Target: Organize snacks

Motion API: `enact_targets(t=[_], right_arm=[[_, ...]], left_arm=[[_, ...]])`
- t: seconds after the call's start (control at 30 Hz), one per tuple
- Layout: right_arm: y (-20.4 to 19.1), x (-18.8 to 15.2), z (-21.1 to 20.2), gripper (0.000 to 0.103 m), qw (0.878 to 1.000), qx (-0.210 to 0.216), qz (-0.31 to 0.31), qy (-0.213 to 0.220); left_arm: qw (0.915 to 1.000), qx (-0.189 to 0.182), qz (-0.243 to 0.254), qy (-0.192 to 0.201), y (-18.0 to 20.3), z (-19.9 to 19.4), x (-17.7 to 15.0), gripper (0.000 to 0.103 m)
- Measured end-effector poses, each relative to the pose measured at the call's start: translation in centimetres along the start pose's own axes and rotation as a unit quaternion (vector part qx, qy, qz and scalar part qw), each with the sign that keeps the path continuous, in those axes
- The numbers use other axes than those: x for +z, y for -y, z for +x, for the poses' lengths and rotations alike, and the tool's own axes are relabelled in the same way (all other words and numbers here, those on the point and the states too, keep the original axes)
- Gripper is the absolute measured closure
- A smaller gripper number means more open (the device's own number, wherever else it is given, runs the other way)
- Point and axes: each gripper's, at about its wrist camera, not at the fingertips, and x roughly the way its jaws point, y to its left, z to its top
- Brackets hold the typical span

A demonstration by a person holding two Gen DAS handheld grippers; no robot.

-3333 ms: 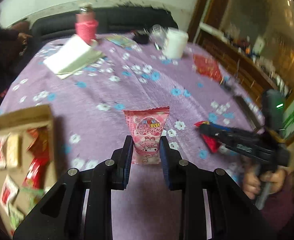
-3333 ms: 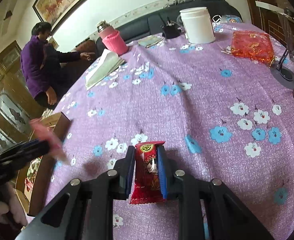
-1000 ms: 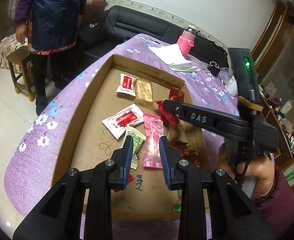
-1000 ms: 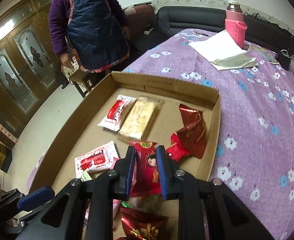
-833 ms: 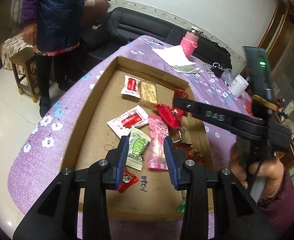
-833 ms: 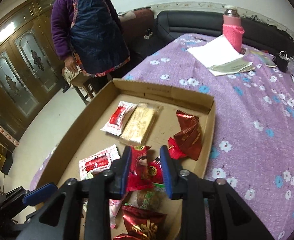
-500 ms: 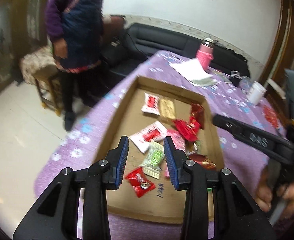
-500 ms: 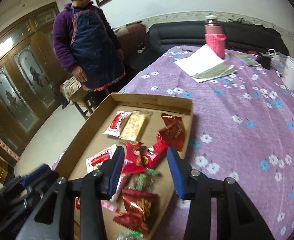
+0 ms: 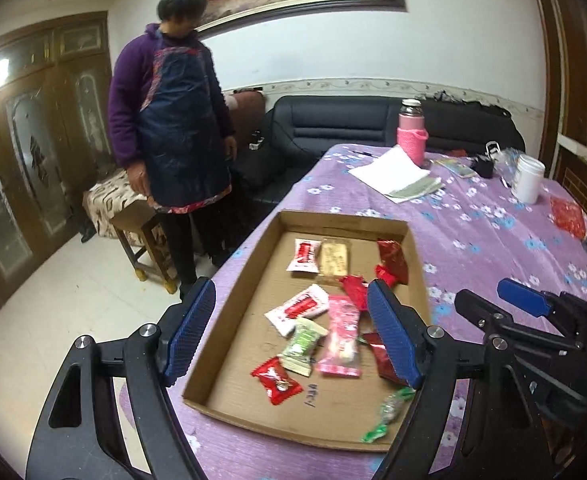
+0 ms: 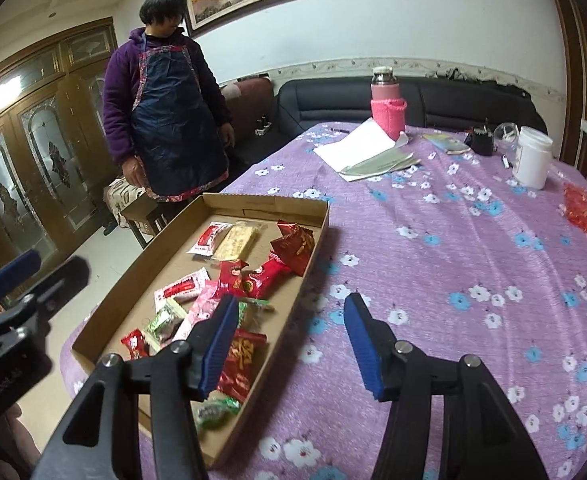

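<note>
A shallow cardboard tray (image 9: 343,222) lies on the purple flowered tablecloth with several snack packets in it. The pink packet (image 9: 342,336) and the red cartoon packet (image 10: 233,276) lie loose on its floor among the others. My left gripper (image 9: 289,286) hovers above the tray's near end. Its jaws are opening and nothing is between them. My right gripper (image 10: 291,300) hangs over the tray's right wall (image 10: 313,256), its jaws also opening and empty. Each gripper shows at the edge of the other's view: the right gripper (image 9: 521,304) and the left gripper (image 10: 13,268).
A person in a purple top and dark apron (image 9: 169,136) stands by a stool (image 9: 133,216) left of the table. Farther back on the cloth are papers (image 9: 393,172), a pink flask (image 9: 412,136), a white jar (image 9: 528,178) and a red bag (image 9: 569,216).
Both grippers let go of their packets, the pink one and the red one, which now lie in the tray. Both jaws spread wide and both hands drew back and up.
</note>
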Motion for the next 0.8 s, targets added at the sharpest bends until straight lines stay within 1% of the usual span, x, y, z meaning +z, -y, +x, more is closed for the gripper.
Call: enact_targets(t=[0.1,0.23,0.5,0.8], right_arm=[[-0.1,-0.4,-0.7,0.041,1.000,-0.004,-0.014,0.011],[0.1,-0.7,-1.4,0.040,0.999,-0.014,-0.023,0.019],[1.2,-1.5,-1.6,0.039,1.000,-0.012,-0.010,0.013],[1.9,-1.9,-1.3,0.039,1.000,-0.016,-0.002,0.007]], left_arm=[[0.9999,-0.004,0.012,-0.002,1.3,-0.1,0.0,0.024],[0.9998,-0.010,0.019,-0.005,2.6,0.1,0.2,0.024],[0.9993,-0.013,0.035,-0.008,3.9,0.1,-0.2,0.024],[0.9992,-0.015,0.034,-0.012,4.1,0.3,-0.3,0.024]])
